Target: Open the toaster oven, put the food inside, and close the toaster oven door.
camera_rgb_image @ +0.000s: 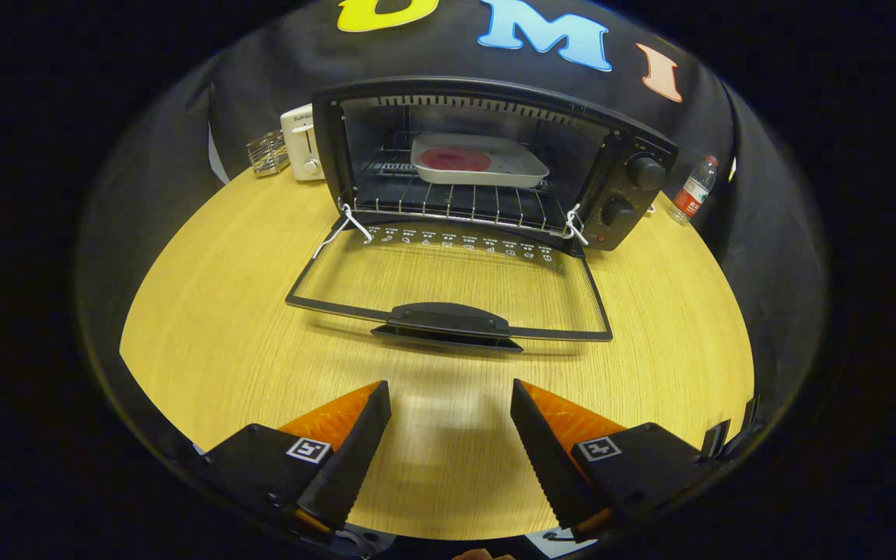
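Gripper view: the claw (450,389) hangs low over the wooden table (207,334), fingers spread wide, nothing between them but bare tabletop.

Just ahead of the fingertips, a short gap away: the toaster oven door (448,284), dropped fully open and lying nearly flat above the table. Its handle (448,320) is the closest part, roughly centred on the gap between the fingers.

Beyond the door: the toaster oven (495,159), cavity open, wire rack (456,204) visible. A tray (479,159) sits on the rack toward the back, with the food (455,159), a round red piece, in it. Two knobs on the panel ahead and to the right.

Farther off: a white toaster (302,144) and a small clear holder (267,152) ahead-left of the oven; a water bottle (694,190) ahead-right.

Judgement: food looks loaded, so closing the door is what remains. To do it well, come in low and centred on the handle, get a finger under its front lip or pinch it squarely, then swing up and forward along the hinge arc rather than pushing straight in, which could shove the oven backward. Ease off near the top so the door seats without slamming.
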Tool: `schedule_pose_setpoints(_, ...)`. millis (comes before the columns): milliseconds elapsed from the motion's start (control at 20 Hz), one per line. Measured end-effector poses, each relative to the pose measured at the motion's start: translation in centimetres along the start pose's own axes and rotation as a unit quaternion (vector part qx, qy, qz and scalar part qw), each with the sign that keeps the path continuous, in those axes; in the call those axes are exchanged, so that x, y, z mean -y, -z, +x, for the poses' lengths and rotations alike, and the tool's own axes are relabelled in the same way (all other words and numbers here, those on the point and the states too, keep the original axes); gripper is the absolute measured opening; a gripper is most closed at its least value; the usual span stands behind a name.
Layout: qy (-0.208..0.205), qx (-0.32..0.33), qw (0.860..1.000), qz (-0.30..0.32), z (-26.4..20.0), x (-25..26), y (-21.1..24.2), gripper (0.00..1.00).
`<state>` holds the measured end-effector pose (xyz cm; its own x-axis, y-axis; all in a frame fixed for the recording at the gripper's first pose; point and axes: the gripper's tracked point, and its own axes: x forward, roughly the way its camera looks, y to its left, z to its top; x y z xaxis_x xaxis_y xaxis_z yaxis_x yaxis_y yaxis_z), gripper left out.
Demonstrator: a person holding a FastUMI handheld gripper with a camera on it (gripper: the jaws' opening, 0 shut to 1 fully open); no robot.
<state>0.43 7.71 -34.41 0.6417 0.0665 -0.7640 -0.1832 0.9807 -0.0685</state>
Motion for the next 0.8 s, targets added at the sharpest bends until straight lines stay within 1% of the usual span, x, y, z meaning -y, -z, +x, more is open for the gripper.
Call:
schedule_pose_setpoints(150,0.020,0.001,1.000,-0.013,1.3,0.5,-0.6,0.99)
schedule_pose_setpoints(300,0.029,-0.022,0.999,-0.010,2.5,0.7,0.0,0.98)
schedule_pose_setpoints(500,0.018,-0.025,0.999,0.016,3.3,0.3,-0.8,0.99)
schedule_pose_setpoints(650,0.016,-0.030,0.999,0.034,3.5,0.2,-1.0,0.96)
schedule_pose_setpoints(800,0.013,-0.035,0.998,0.048,3.3,0.1,-1.2,0.97)
